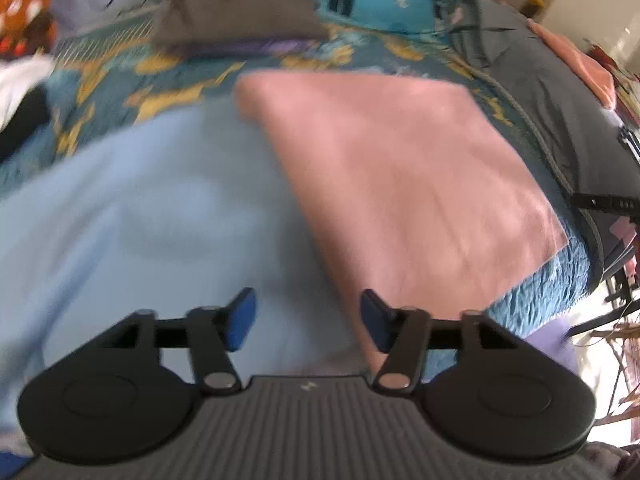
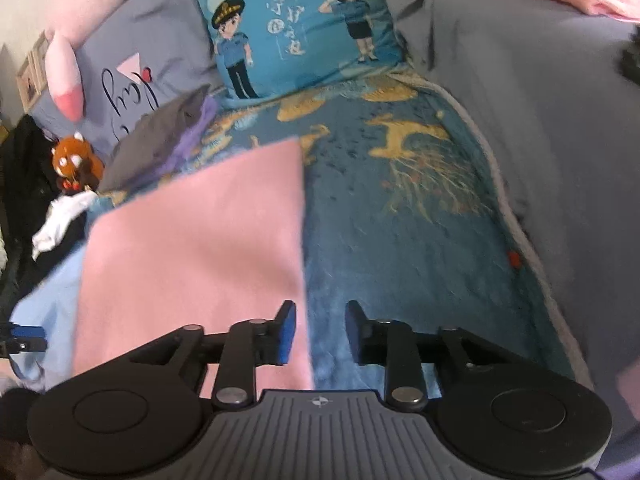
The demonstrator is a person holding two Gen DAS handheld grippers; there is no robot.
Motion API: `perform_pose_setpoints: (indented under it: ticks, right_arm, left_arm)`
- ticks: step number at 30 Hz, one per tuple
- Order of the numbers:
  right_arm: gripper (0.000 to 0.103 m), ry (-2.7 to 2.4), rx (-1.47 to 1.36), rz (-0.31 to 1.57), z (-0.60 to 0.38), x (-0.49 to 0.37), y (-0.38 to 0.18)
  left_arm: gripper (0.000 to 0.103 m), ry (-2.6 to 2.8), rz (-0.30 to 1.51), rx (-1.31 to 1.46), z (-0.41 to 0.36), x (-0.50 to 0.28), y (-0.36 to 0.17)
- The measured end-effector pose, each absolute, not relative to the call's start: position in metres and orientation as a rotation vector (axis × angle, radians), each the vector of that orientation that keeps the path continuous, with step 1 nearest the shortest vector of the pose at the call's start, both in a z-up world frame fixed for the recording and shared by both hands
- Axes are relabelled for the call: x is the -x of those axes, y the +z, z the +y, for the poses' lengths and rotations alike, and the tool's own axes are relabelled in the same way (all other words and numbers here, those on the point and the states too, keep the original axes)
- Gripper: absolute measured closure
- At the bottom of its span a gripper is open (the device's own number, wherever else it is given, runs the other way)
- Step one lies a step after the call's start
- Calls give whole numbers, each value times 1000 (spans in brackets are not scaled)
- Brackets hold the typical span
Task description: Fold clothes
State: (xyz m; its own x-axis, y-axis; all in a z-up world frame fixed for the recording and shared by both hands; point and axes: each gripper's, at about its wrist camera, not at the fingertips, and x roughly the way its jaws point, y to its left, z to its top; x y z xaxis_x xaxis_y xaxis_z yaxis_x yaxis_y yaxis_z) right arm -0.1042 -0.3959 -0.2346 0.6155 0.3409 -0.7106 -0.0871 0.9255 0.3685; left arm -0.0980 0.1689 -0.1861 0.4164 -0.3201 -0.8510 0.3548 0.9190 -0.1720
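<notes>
The pink cloth [image 1: 404, 176] is lying folded flat on the bed, overlapping the light blue garment [image 1: 132, 216], with the left gripper [image 1: 308, 320] standing wide and empty above its near edge and the right gripper [image 2: 320, 332] hovering partly open, empty, at its right long edge.

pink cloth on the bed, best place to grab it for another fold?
Probably the two near corners of the pink cloth, one per gripper. It lies flat as a rectangle, partly over the light blue cloth; its near edge sits just ahead of the left gripper and right gripper, both open and empty. Come in low from the near side, pinch the edge, lift toward the pillow.
</notes>
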Motion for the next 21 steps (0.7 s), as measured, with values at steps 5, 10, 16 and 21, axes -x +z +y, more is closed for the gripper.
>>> perform_pose_setpoints:
  ticks: [5, 10, 16, 21]
  right_arm:
    - [61, 283, -344, 843, -379, 76, -241]
    - [60, 289, -377, 869, -371, 54, -254]
    - [60, 378, -412, 906, -376, 44, -259]
    - [52, 445, -414, 916, -385, 14, -239]
  left_arm:
    - [24, -530, 1005, -8, 133, 84, -170]
    - [18, -626, 1002, -66, 97, 102, -172]
    - [15, -821, 1044, -35, 62, 141, -179]
    - [12, -978, 1001, -233, -28, 172, -181]
